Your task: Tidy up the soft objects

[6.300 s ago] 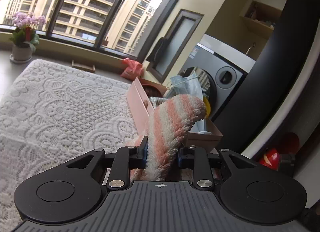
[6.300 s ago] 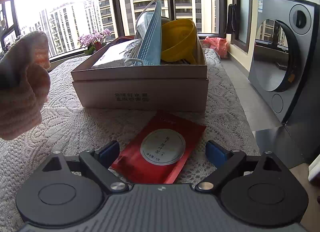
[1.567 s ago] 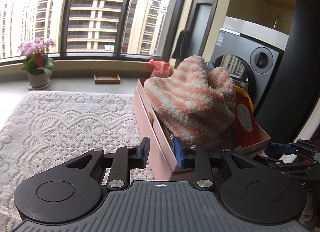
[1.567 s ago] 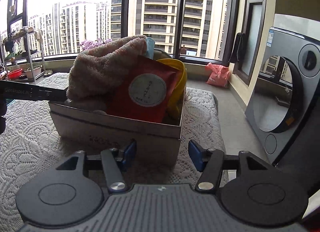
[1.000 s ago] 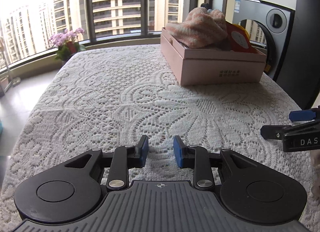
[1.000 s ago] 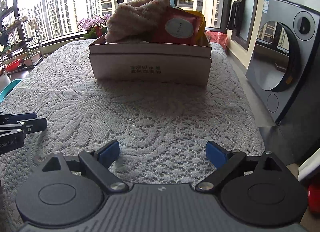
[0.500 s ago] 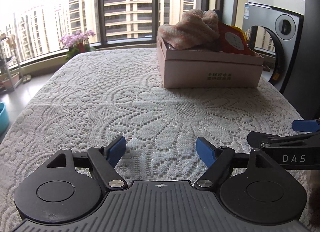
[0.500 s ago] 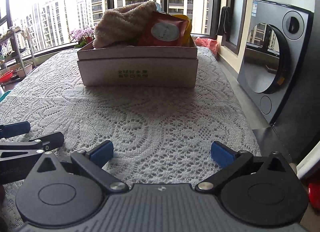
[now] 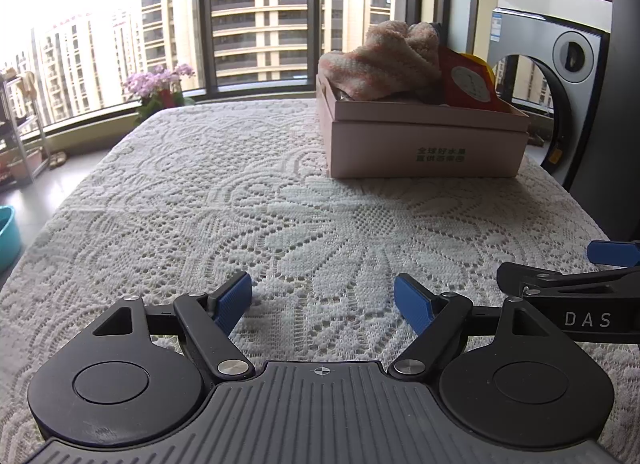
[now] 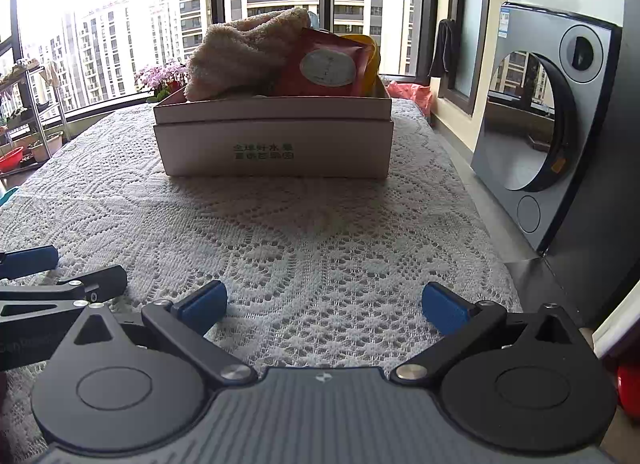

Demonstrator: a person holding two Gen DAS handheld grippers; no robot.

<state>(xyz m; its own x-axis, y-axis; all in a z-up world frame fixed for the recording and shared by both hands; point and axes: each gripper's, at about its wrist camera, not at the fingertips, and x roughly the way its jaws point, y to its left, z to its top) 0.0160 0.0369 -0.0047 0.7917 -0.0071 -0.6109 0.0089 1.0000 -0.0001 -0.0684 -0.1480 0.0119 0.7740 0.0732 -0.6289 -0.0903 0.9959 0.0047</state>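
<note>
A pink box [image 9: 424, 144] stands at the far side of the lace-covered table [image 9: 240, 200]. It also shows in the right wrist view [image 10: 276, 144]. A pink and white striped fuzzy cloth [image 9: 380, 60] is heaped in it, next to a red pouch [image 9: 468, 84] with a round label and something yellow behind. In the right wrist view the cloth [image 10: 244, 52] and the pouch [image 10: 324, 68] stick up over the rim. My left gripper [image 9: 323, 300] is open and empty over the near table. My right gripper [image 10: 324, 304] is open and empty beside it.
A washing machine [image 10: 548, 124] stands right of the table. A pot of pink flowers [image 9: 158, 88] sits on the window ledge behind. A shelf rack [image 10: 28, 120] with pots and a teal basin [image 9: 8, 232] are on the floor at the left.
The cloth and the red pouch went into the box and both grippers drew back to the near side of the table. In the last second my left gripper opened wide.
</note>
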